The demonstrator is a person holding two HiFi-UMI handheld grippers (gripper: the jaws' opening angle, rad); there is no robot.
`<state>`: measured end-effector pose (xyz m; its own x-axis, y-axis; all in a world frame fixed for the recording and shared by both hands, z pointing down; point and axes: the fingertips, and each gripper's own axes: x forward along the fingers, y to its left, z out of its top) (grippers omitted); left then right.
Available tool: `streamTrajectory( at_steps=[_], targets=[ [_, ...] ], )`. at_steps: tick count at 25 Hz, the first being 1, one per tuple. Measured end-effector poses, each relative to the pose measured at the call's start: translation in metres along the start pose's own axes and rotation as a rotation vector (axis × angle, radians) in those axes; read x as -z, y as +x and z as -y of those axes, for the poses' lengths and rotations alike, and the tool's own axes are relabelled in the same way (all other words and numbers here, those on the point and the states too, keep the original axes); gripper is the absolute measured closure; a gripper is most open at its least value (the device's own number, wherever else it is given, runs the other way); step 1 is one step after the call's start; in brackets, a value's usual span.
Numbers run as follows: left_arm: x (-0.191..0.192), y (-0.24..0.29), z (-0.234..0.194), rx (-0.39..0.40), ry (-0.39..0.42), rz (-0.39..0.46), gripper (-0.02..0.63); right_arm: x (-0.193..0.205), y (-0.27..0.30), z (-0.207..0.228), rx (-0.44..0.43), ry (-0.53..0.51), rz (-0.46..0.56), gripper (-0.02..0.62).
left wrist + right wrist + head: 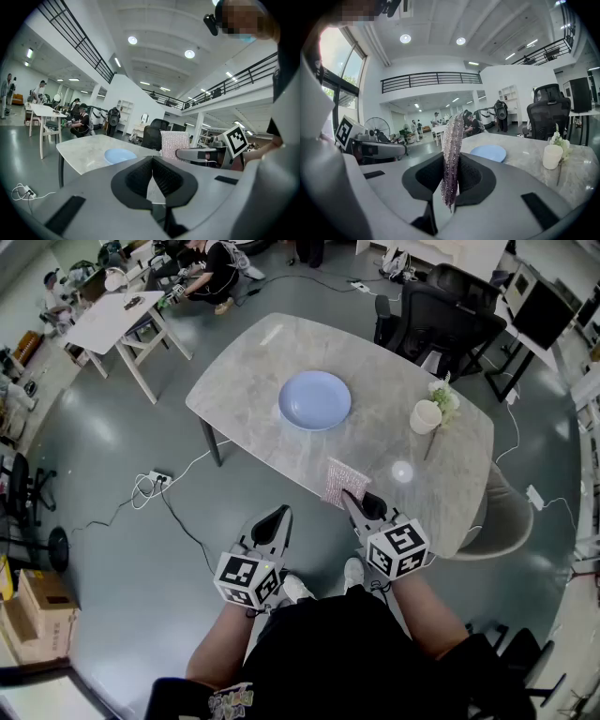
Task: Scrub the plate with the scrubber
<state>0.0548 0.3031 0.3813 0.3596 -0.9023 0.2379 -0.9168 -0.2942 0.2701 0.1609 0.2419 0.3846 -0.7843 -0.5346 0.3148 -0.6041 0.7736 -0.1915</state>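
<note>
A pale blue plate (315, 399) lies in the middle of the marble table (253, 362); it also shows as the plate (119, 155) and the plate (488, 153) in the two gripper views. My right gripper (349, 500) hovers at the table's near edge, shut on a pinkish glittery scrubber (338, 481), which stands upright between the pads as the scrubber (452, 154). My left gripper (279, 518) hangs over the floor in front of the table, shut with nothing in it, jaws pressed together (152, 180). The scrubber (175, 145) is visible from the left too.
A white cup with a flower sprig (428, 414) stands at the table's right side. Black office chairs (441, 315) sit behind the table. A power strip with cables (156, 480) lies on the floor left of the table. People work at a white table (117, 320) far left.
</note>
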Motion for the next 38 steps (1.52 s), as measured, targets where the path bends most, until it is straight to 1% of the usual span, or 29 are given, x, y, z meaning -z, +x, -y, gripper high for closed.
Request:
streamTrajectory(
  at_steps=[6,11,15,18,25,28,33,38],
  targets=[
    [0.001,-0.015,-0.009,0.018,0.006,0.000,0.589,0.003,0.007,-0.016,0.011,0.024,0.010,0.523],
    [0.005,-0.030,-0.021,0.037,0.029,-0.009,0.588,0.007,0.018,-0.034,0.021,0.038,0.020,0.522],
    [0.008,-0.039,-0.033,0.030,0.023,-0.016,0.588,0.010,0.028,-0.043,0.022,0.046,0.018,0.522],
    [0.009,-0.037,-0.040,0.018,0.009,-0.022,0.588,0.007,0.035,-0.041,0.017,0.045,0.014,0.522],
    [0.006,-0.005,-0.059,-0.004,-0.034,-0.029,0.588,-0.005,0.061,-0.010,0.015,0.050,0.015,0.522],
    [0.000,0.011,-0.074,-0.016,-0.035,-0.041,0.588,-0.012,0.082,0.005,0.009,0.065,0.010,0.522],
    [-0.013,0.060,-0.100,-0.037,-0.060,-0.054,0.589,-0.028,0.119,0.047,-0.006,0.071,-0.005,0.522],
    [-0.024,0.112,-0.129,-0.053,-0.069,-0.066,0.588,-0.039,0.158,0.093,-0.005,0.080,-0.027,0.522]
  ],
)
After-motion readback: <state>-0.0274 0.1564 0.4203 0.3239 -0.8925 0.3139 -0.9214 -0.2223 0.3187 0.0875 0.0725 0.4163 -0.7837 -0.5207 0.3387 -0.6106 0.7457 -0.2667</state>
